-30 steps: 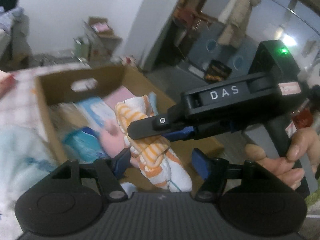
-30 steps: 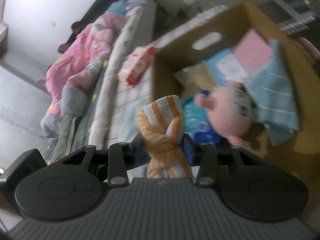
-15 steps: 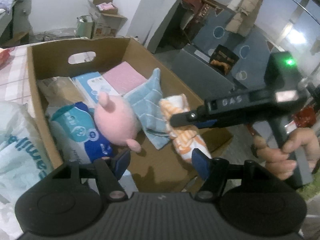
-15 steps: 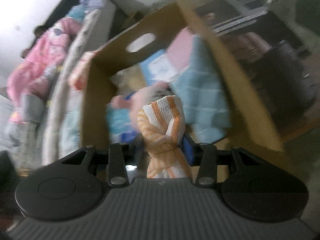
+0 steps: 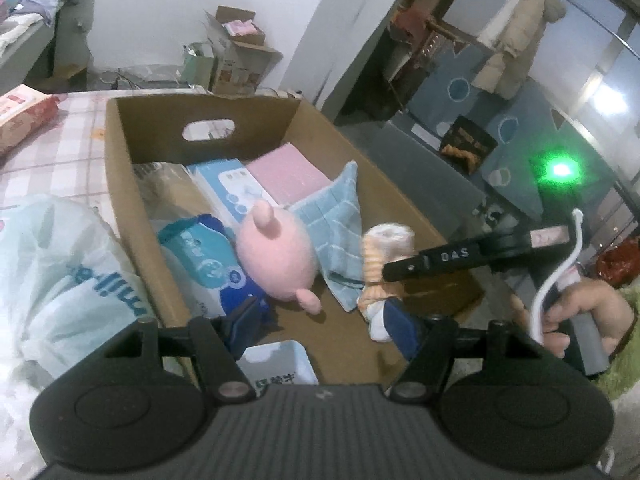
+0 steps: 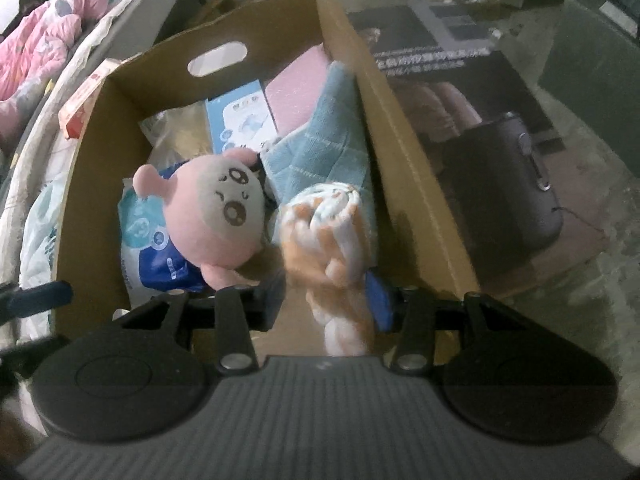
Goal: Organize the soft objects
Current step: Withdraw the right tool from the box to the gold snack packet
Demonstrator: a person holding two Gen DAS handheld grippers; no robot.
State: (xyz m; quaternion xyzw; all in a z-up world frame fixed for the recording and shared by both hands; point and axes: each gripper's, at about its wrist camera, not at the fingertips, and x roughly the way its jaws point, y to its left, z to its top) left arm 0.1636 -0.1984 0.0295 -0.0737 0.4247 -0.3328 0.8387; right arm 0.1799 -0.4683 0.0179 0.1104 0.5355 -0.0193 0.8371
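**A:** Where is the orange-and-white striped towel (image 6: 334, 240) right now?

**B:** Inside the cardboard box (image 6: 404, 160), at its near right side, rolled up and standing between the fingers of the right gripper (image 6: 328, 304). Those fingers are opening — the roll leans on the right blue pad (image 6: 378, 298), while a gap shows at the left one.

**A:** What sits around it?

**B:** A pink plush toy (image 6: 224, 216) just to its left, face up, lying on a blue-and-white soft pack (image 6: 148, 248). Behind the roll a light-blue checked cloth (image 6: 320, 144) leans against the box's right wall, and farther back lie a pink flat pack (image 6: 296, 88) and a blue-and-white carton (image 6: 240, 120).

**A:** And the other hand?

**B:** The left gripper (image 5: 324, 320) hovers over the near edge of the box, its fingers spread with nothing between them. From its camera the right hand (image 5: 576, 312) shows gripping the handle of its tool — the towel (image 5: 380, 280) stands upright under that tool's tip. A pale plastic bag with teal lettering (image 5: 68, 280) lies just outside the box's left wall, on the checked bedsheet (image 5: 60, 148).
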